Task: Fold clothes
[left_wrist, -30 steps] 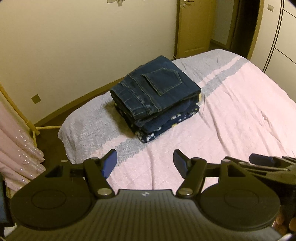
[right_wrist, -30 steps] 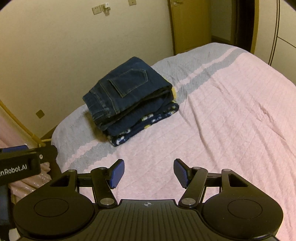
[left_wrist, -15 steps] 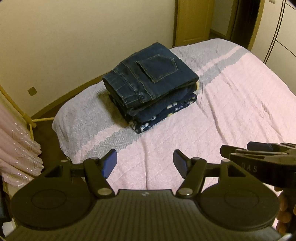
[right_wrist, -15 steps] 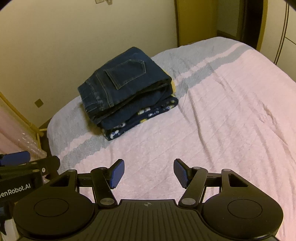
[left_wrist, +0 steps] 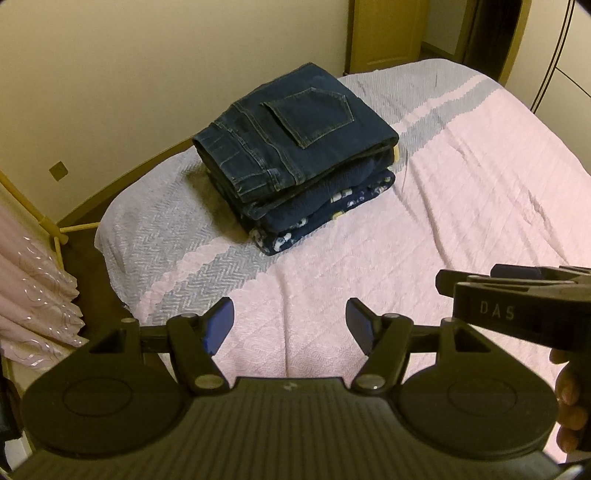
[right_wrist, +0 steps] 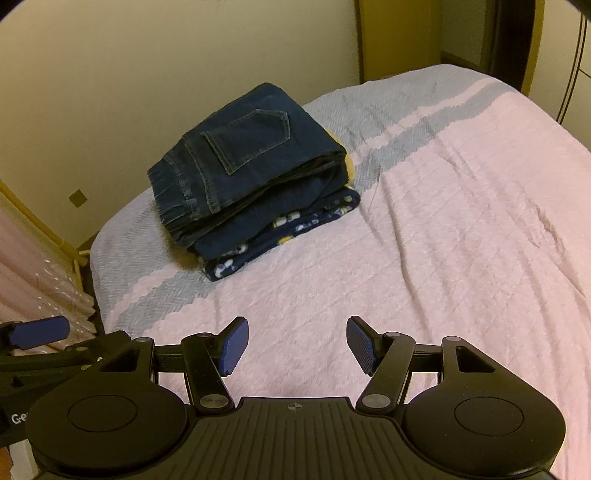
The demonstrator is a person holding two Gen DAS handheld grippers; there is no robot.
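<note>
A stack of folded clothes (left_wrist: pixel 299 162) lies near the far left corner of the bed, with dark blue jeans (left_wrist: pixel 295 136) on top, back pocket up, and a navy patterned garment (left_wrist: pixel 325 218) underneath. It also shows in the right wrist view (right_wrist: pixel 251 173). My left gripper (left_wrist: pixel 288 325) is open and empty above the pink bedspread (left_wrist: pixel 461 206), well short of the stack. My right gripper (right_wrist: pixel 293 345) is open and empty too, beside the left one. The right gripper's side (left_wrist: pixel 517 306) shows at the right of the left wrist view.
A cream wall (left_wrist: pixel 129 74) runs behind the bed. A wooden door (left_wrist: pixel 384 29) stands at the far end. Pink curtain fabric (left_wrist: pixel 33 291) and a yellow rail (left_wrist: pixel 26 206) hang at the left bed edge. White wardrobe panels (left_wrist: pixel 569 70) stand at the right.
Both grippers have drawn back and tilted, so the stack sits higher in both views. The right gripper has come further into the left wrist view. Both stay open.
</note>
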